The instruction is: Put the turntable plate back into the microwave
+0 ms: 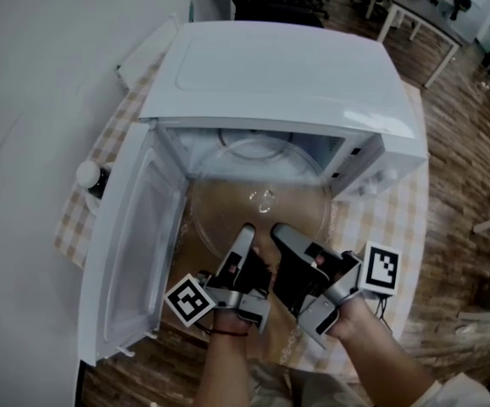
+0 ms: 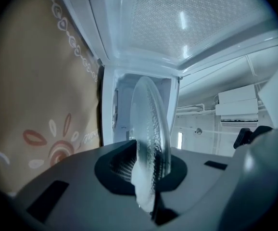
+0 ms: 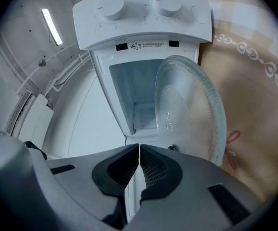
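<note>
Two hands at the bottom of the head view each hold a pair of tongs pointing away from the person. The left tongs (image 1: 245,231) are clamped on the near rim of the glass turntable plate (image 1: 262,197); in the left gripper view the clear, dimpled rim sits pinched between the pads. The right tongs (image 1: 281,230) are closed tight with nothing between them, just beside the left pair at the same near edge of the plate.

The plate lies roughly level at the mouth of the white microwave (image 1: 279,75), its near part out over the patterned beige mat, its far part seemingly already in the cavity. The door (image 1: 135,244) is swung wide to the left. The microwave stands on a table with a checked cloth (image 1: 381,219). A white-capped bottle (image 1: 88,175) stands by the door. Beyond are a wooden floor and other furniture.

The plate looks stiff, smooth and breakable, and probably heavy for a one-point grip at the edge, so it is likely to sag or slip. The raised rim seems the best place to hold, with a second hold further round the edge, and it wants lowering gently onto the cavity floor
</note>
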Action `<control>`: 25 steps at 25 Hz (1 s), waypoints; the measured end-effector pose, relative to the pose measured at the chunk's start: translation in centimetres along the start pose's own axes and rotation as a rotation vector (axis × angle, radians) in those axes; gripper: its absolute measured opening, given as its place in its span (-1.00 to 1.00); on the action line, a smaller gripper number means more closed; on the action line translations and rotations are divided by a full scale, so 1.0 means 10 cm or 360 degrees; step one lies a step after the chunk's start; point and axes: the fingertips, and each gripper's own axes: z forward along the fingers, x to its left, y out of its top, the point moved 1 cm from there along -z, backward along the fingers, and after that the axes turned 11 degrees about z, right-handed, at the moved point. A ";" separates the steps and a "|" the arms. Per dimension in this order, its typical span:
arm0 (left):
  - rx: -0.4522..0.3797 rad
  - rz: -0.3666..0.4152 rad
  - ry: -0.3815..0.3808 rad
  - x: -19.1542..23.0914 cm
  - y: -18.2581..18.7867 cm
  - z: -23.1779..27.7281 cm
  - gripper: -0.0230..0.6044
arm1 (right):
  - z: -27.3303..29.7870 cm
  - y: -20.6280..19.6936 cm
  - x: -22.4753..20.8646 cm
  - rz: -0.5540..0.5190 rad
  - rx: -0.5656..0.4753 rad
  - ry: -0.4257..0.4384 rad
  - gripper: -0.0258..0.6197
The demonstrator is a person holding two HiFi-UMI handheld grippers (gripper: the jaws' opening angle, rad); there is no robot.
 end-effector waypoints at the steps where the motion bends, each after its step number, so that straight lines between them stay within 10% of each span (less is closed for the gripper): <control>1: -0.0002 -0.0003 -0.0003 0.01 0.02 0.03 -0.84 | 0.01 0.01 0.01 -0.0002 -0.0001 0.0002 -0.82; 25: -0.0001 0.0016 0.0012 0.11 0.31 0.50 -0.84 | -0.21 0.39 -0.07 -0.0104 -0.0227 -0.0166 -0.82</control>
